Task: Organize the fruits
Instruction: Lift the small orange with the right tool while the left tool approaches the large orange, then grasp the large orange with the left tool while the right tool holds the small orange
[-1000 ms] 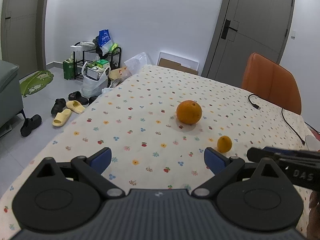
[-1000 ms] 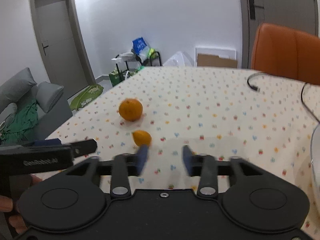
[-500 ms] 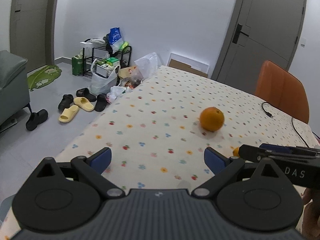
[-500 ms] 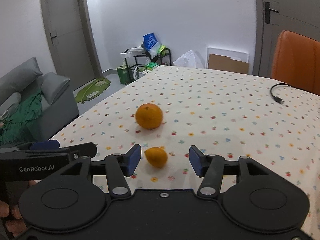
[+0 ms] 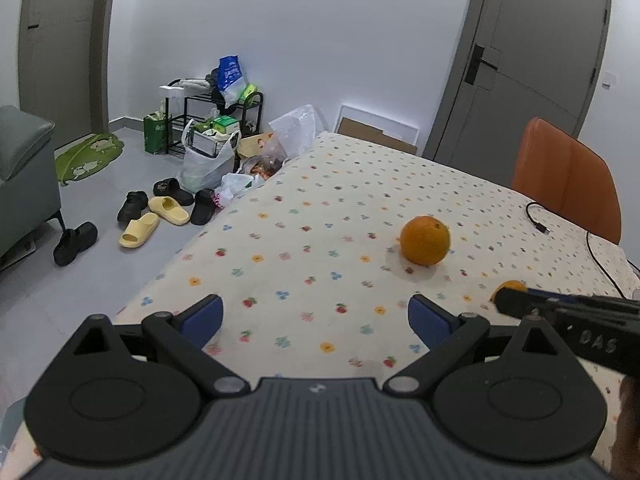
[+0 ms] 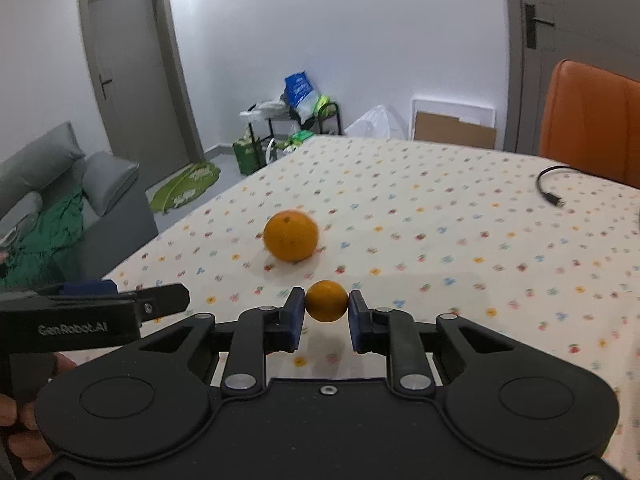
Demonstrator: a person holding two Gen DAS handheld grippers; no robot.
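Floral tablecloth [image 6: 440,216]; right tool [image 6: 326,312] pinching small orange [image 6: 326,301], left-view mostly hidden

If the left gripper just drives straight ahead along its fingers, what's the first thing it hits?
Probably nothing: the left gripper is open over the bare tablecloth. The big orange sits right of that line, and beyond the table's far edge is only floor clutter. Depth is uncertain.
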